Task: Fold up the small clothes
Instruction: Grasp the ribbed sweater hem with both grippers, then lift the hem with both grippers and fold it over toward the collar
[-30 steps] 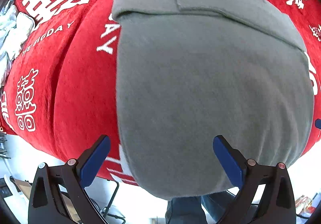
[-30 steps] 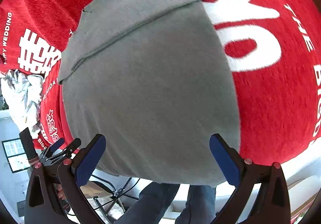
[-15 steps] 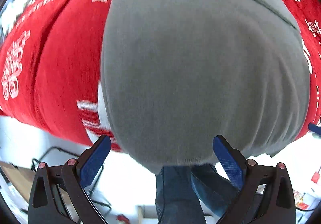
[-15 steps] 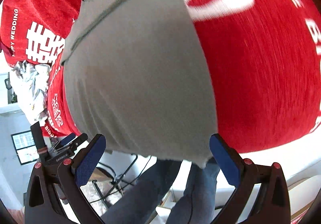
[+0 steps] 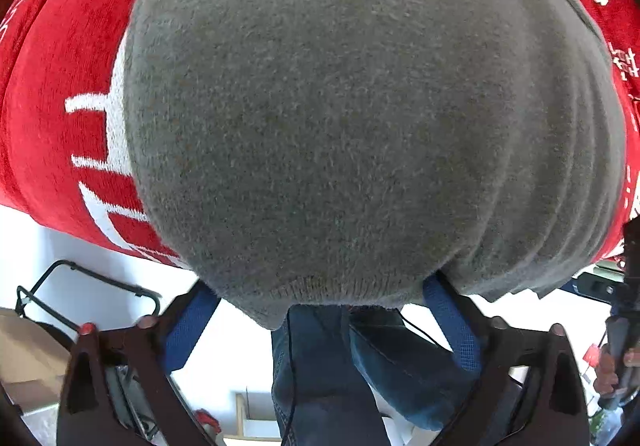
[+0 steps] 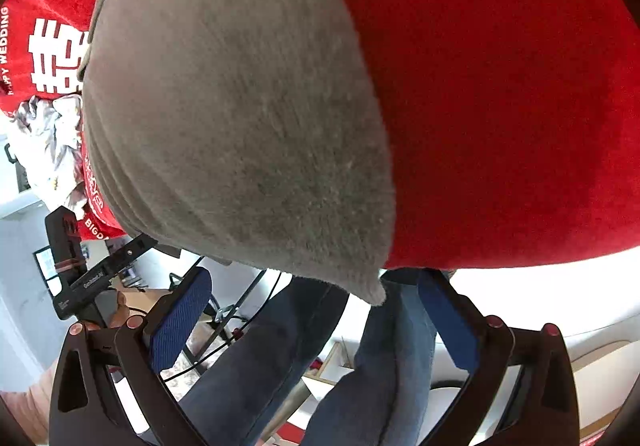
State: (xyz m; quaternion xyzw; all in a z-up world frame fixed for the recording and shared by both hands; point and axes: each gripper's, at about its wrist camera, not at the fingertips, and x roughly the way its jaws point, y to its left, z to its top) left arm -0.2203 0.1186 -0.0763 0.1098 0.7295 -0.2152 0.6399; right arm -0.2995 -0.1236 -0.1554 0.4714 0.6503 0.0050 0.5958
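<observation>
A grey knit garment (image 5: 340, 106) lies flat on a red cloth with white lettering (image 5: 60, 86), and its near hem hangs over the table edge. My left gripper (image 5: 320, 286) points steeply down at that hem. Its jaws are closing with the hem between the blue pads (image 5: 192, 326), which stand wide apart and do not press on it. In the right wrist view the same garment (image 6: 240, 106) shows its near right corner, hanging between the pads of my right gripper (image 6: 312, 278), which is open and apart from the fabric.
A crumpled white cloth (image 6: 48, 142) lies at the red cloth's left edge (image 6: 500, 106). A person's legs in blue jeans (image 5: 340, 366) stand just below the table edge. A folding stand (image 5: 92, 286) and cardboard (image 5: 28, 362) sit on the floor to the left.
Both grippers have come down and back toward the garment's near hem, which now fills each view and sits between the pads. The left jaws have narrowed slightly.
</observation>
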